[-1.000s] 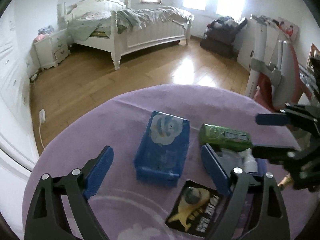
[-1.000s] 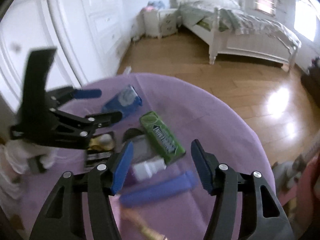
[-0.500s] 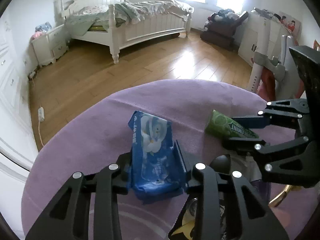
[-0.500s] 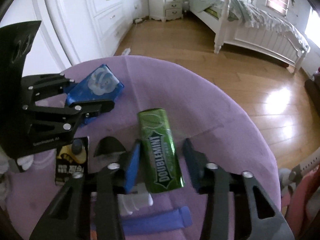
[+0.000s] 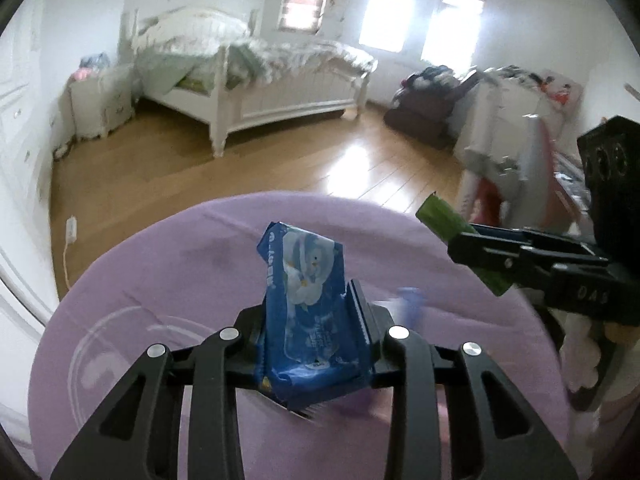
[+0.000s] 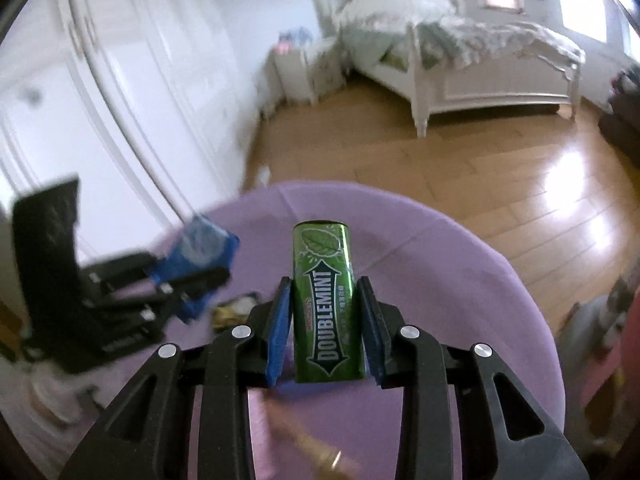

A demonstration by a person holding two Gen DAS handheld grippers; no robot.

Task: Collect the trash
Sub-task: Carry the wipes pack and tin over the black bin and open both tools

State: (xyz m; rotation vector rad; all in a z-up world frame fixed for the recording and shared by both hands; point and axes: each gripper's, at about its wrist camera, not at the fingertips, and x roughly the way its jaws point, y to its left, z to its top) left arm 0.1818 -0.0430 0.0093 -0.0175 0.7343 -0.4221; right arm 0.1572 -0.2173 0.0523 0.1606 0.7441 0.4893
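So, the left gripper (image 5: pixel 310 320) is clamped on a blue wrapper (image 5: pixel 308 300), holding it up off the purple table (image 5: pixel 160 280), its pads pressed into the crumpled sides. The right gripper (image 6: pixel 326 332) is closed around a green Doublemint pack (image 6: pixel 324 304), which stands upright between the blue pads (image 6: pixel 280 332), also lifted above the table. Both sit side by side near each other; a blurry yellow-black packet (image 6: pixel 234 308) lies on the cloth between them.
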